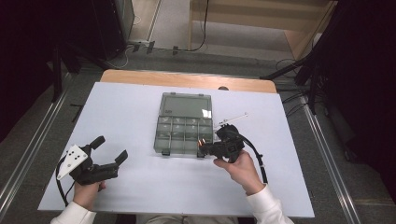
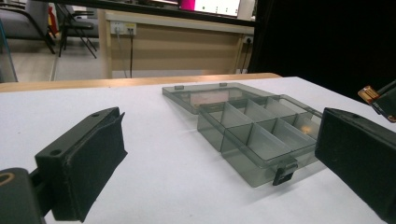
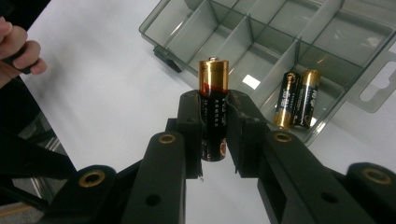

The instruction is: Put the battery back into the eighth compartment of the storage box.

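We held an AA battery [image 3: 214, 109] upright in our right tongs [image 3: 214, 135], jaws pressed on its black lower body, the gold top standing clear above them, just short of the near edge of the open smoke-grey compartment box [image 1: 183, 123] on the bench [image 1: 126, 107]. Two more batteries [image 3: 297, 99] lay side by side in a near compartment. We judged the cell to be dense for its bulk, rigid, and smooth enough to slip or roll, so a grip across the middle of the barrel suited it best. Our left tongs [image 1: 110, 150] stood wide and empty, well apart from the box.
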A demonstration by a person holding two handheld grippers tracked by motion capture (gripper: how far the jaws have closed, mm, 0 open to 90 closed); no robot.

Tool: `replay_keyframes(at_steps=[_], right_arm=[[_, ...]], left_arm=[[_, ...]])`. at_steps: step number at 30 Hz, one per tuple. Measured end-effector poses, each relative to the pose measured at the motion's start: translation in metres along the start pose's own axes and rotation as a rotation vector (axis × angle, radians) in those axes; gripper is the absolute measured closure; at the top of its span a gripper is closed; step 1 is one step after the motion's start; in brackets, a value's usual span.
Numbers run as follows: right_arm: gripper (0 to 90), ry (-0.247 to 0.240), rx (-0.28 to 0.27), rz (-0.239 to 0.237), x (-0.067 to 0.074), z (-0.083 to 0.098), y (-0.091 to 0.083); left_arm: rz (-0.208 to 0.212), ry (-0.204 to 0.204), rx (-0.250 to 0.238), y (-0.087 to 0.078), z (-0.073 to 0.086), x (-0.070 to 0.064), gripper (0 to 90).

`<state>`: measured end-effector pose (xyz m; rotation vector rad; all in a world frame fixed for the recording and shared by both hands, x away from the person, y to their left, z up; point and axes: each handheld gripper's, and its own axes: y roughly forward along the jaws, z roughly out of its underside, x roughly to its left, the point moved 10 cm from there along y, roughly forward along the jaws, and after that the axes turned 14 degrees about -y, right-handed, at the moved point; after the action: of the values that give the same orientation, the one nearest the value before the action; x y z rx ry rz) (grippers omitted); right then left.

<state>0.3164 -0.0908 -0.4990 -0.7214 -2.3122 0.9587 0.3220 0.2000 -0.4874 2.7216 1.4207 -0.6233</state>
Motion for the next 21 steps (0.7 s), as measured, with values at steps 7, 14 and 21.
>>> replay_keyframes(at_steps=[7, 14, 21], right_arm=[[77.9, 0.062, -0.046, 0.024, -0.01, -0.002, 0.0], [77.9, 0.149, -0.099, 0.055, -0.024, -0.001, 0.002], [77.9, 0.199, -0.13, 0.1, -0.034, -0.001, 0.007]], left_arm=[[0.001, 0.001, 0.001, 0.0, 0.0, 0.0, 1.3], [0.002, 0.001, 0.002, 0.0, 0.0, 0.0, 1.3], [0.002, 0.003, 0.002, 0.0, 0.0, 0.0, 1.3]])
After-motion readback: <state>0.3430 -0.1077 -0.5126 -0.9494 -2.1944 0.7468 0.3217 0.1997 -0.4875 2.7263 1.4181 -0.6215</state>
